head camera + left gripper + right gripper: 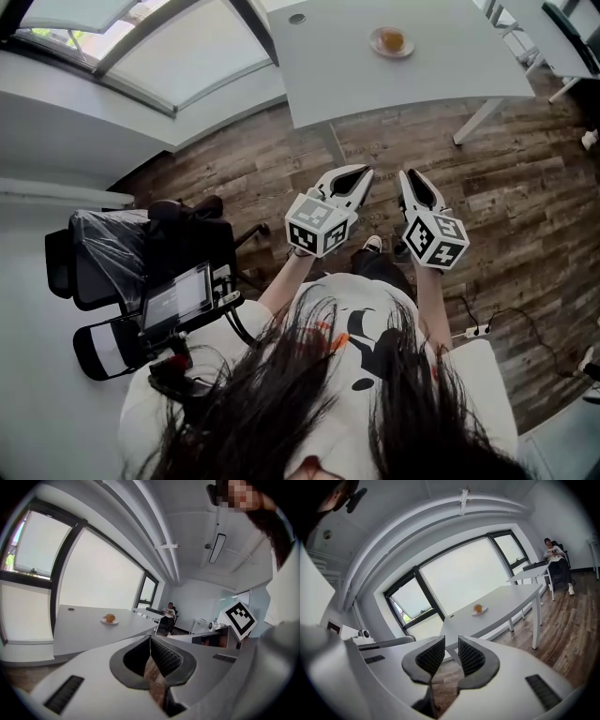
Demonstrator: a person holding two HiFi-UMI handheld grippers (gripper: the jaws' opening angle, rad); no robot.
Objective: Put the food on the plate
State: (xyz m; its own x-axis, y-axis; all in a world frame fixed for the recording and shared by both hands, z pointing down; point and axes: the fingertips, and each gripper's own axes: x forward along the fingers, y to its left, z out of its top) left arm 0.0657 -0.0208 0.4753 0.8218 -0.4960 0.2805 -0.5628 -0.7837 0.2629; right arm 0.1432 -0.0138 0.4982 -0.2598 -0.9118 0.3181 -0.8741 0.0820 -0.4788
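In the head view, the left gripper (361,174) and the right gripper (409,174) are held side by side above the wooden floor (525,206), well short of the white table (375,89). On that table the food (392,39) sits on the plate (378,45). In the left gripper view the jaws meet at their tips with nothing between them, and the plate and food show far off on the tabletop. In the right gripper view the jaws are drawn in to a narrow slit and are empty, with the plated food again distant on the table.

food (392,40) on plate (375,45) | plate on table (441,66) | chair (103,253) at left
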